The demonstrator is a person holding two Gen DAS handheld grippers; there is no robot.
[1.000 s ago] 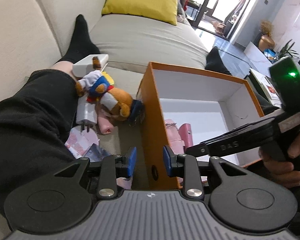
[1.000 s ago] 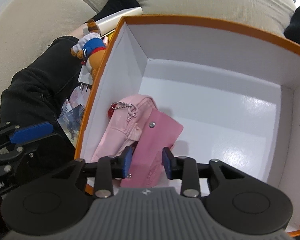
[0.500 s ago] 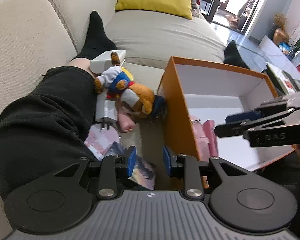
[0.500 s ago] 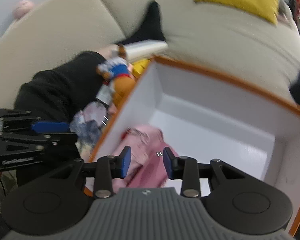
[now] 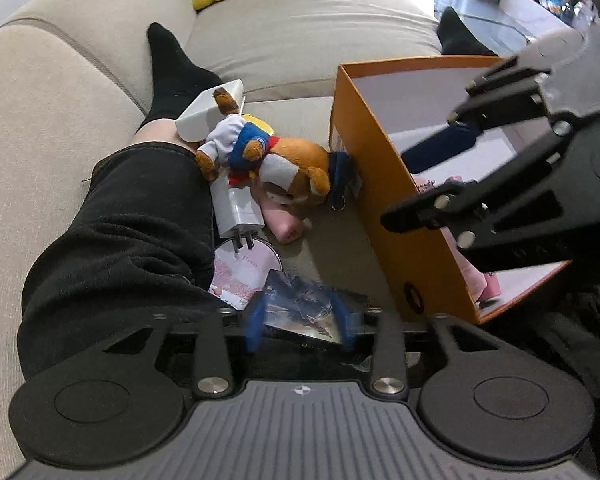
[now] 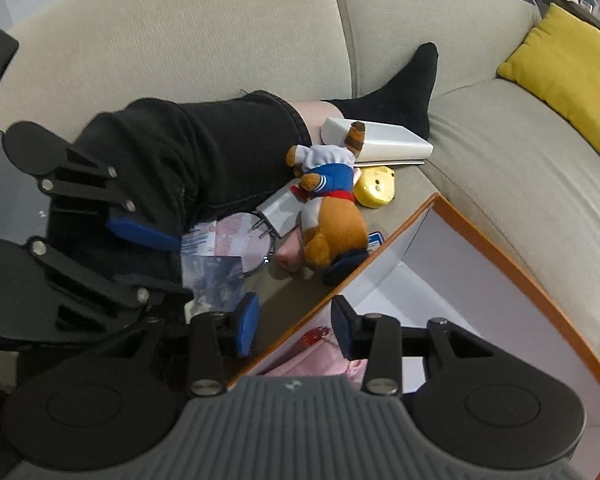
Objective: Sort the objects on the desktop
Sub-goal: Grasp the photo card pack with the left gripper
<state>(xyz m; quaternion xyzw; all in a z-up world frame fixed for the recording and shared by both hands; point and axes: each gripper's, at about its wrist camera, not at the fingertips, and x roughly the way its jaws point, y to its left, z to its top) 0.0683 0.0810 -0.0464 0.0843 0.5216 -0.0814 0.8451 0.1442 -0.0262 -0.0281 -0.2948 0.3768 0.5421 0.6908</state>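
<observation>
Since the left gripper (image 5: 298, 322) hangs wide open over the picture card (image 5: 300, 308) beside the orange box (image 5: 384, 200), that card looks like the next pick — thin, glossy, probably slippery and bendy, so pinch an exposed edge, not the flat face. Right gripper (image 6: 294, 326) is open too, holding nothing, straddling the box wall. The plush bear (image 5: 284, 164) is soft — grab its body.

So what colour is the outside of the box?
Orange, white inside; the box shows best in the left wrist view.
</observation>
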